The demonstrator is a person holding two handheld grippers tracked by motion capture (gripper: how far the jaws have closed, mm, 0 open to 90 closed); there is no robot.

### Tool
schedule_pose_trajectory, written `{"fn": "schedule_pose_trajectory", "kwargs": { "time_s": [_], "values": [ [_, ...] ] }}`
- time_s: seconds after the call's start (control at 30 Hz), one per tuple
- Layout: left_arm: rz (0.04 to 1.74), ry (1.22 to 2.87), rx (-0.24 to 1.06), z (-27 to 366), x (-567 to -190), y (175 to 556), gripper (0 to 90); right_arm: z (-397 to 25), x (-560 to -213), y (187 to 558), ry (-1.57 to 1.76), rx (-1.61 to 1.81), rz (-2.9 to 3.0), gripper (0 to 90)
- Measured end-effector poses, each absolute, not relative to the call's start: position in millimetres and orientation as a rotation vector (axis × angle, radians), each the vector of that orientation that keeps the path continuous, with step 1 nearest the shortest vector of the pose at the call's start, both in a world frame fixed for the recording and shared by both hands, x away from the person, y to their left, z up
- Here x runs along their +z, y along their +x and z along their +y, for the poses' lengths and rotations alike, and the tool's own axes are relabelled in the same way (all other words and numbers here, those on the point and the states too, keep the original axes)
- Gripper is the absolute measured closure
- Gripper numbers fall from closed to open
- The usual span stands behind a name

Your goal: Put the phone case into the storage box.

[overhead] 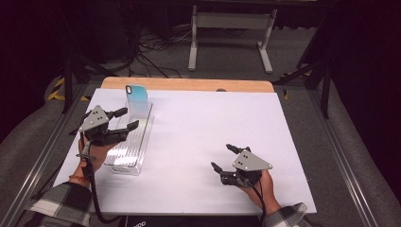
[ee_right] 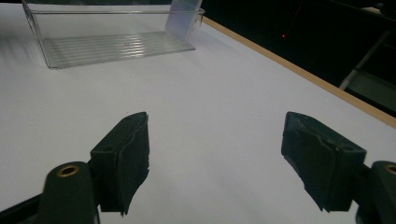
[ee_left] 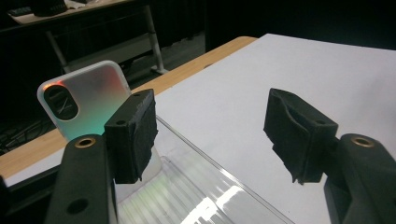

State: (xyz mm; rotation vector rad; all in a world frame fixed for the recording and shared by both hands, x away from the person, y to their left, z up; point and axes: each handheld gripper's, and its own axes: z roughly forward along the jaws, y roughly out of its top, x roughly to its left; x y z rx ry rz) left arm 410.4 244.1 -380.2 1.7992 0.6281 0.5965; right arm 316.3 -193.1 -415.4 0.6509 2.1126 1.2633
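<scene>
— Where the clear tray (overhead: 124, 158) lies on the white table (overhead: 213, 137), what stands inside?

— At its far end, propped upright against the end wall: a phone case (overhead: 136, 97), back turned toward the near side, camera cut-out near the top. Pale with a blue-green sheen from above; reddish and green glints in the left gripper view (ee_left: 88, 100). Ribbed floor of the tray otherwise bare.

— And the left gripper (overhead: 124, 120)?

— Held just beside the tray's left long wall, jaws reaching over the rim above the tray's middle part. Released, jaws spread wide, gripping nothing. Short of the phone case, not touching it. Seen along its own jaws (ee_left: 212, 135): left pad in front of the case's lower right corner, right pad out over the white table beyond the tray's other wall.

— The right gripper (overhead: 222, 157)?

— Well apart from the tray, off to its right and nearer the front edge of the table. Also released, pads far apart, nothing between them but bare white surface (ee_right: 215, 158). Pointed back toward the tray, with the tray (ee_right: 112, 44) far off at upper left and the case (ee_right: 183, 18) leaning at its right-hand end.

— Anything past the tray?

— Behind its far end, a strip of bare wood (overhead: 189, 84) along the table's back edge, then grey floor with cables and a white stand (overhead: 230, 35)
</scene>
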Motion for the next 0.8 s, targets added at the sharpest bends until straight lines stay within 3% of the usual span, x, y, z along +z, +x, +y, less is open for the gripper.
{"fn": "schedule_pose_trajectory", "kwargs": {
  "time_s": [0.8],
  "values": [
    [0.578, 1.755, 0.561, 237, -377, 391, 11.3, -194, -412, 314, 0.656, 1.301, 2.11, 14.4]
  ]
}}
